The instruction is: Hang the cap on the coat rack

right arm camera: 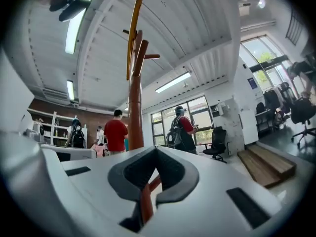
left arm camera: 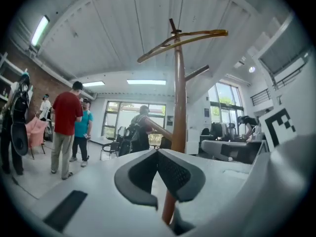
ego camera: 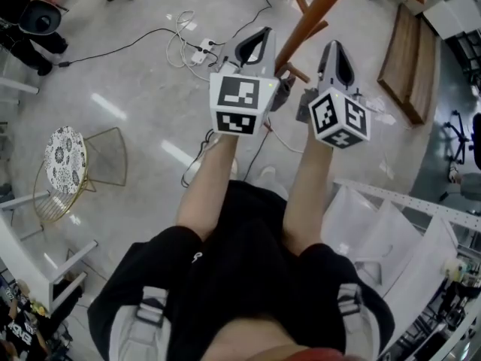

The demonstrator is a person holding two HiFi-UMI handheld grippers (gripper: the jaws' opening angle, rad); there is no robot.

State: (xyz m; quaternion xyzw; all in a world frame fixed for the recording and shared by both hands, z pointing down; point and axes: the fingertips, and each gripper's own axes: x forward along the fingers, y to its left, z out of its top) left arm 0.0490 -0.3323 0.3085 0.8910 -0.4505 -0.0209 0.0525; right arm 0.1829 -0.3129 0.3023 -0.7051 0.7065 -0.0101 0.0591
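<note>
**Item 1. Person's black top [ego camera: 248,269].** Nearest the head camera, behind both tools. Two bare forearms were extended forward from it.

**Item 2. Left gripper [ego camera: 254,45].** Jaws were brought fully together, pad against pad. Nothing was gripped.

**Item 3. Right gripper [ego camera: 337,57].** Likewise closed tight and empty, and held just beside the left one.

**Item 4. Coat rack [ego camera: 314,12].** The wooden pole was recorded close ahead of the jaw tips, between the two tools. In both gripper views its curved upper arms and pegs were seen above the jaws, with no cap on them.

**Item 5. Cap.** Not found in any view, neither on the rack nor in either tool. Its place could not be established.

**Item 6. Cables and power strip [ego camera: 197,47].** Logged on the floor beyond the left gripper.

**Risks noted.**
- With both tools shut on nothing, hanging could not be attempted until the cap was located and picked up.
- The pole was judged close enough to be knocked or rocked by a careless swing of either tool.
- The loose cables were judged liable to catch a foot if a step were taken around the rack.
</note>
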